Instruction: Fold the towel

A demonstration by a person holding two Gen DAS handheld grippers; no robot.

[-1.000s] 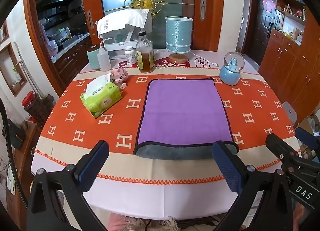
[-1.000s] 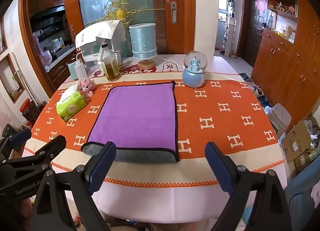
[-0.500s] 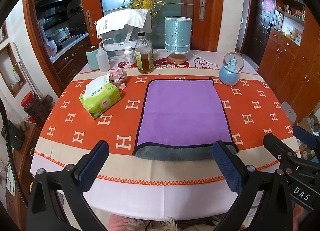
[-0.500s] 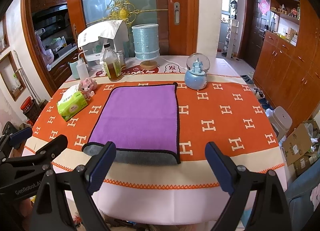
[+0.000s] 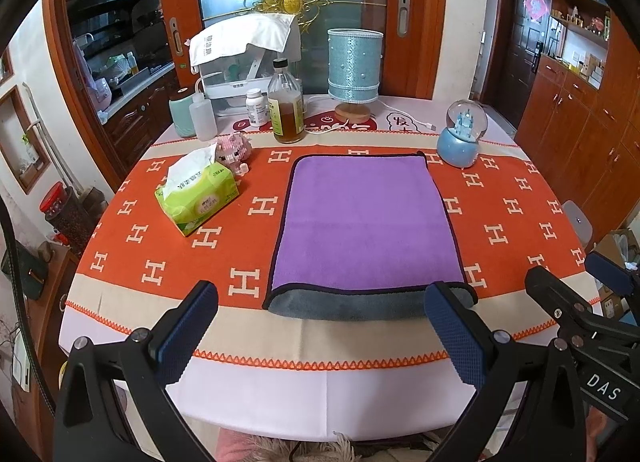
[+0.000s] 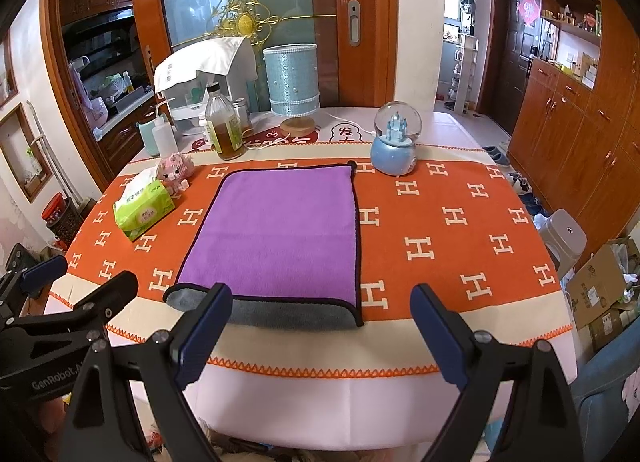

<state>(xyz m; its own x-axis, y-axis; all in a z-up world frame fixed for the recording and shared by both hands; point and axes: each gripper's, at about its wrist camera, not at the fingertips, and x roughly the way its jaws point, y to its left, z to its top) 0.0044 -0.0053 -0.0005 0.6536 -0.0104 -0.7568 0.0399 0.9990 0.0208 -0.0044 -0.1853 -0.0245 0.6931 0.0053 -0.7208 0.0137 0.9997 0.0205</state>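
Note:
A purple towel [image 5: 366, 222] with a grey underside lies folded flat on the orange tablecloth, its grey folded edge facing me; it also shows in the right wrist view [image 6: 280, 230]. My left gripper [image 5: 320, 330] is open and empty, held above the table's near edge, just short of the towel's near edge. My right gripper [image 6: 320, 326] is open and empty at the same near edge, to the right of the left one. The right gripper also shows in the left wrist view [image 5: 580, 302], and the left gripper in the right wrist view [image 6: 76, 294].
A green tissue pack [image 5: 196, 194] and a pink toy [image 5: 234, 146] lie left of the towel. Bottles [image 5: 286, 110], a blue lamp [image 5: 354, 70] and a snow globe [image 5: 460, 134] stand behind it. The table edge [image 5: 320, 402] is close below the grippers.
Both grippers have drifted slightly; the view has barely shifted. The towel has not moved and both grippers stay open.

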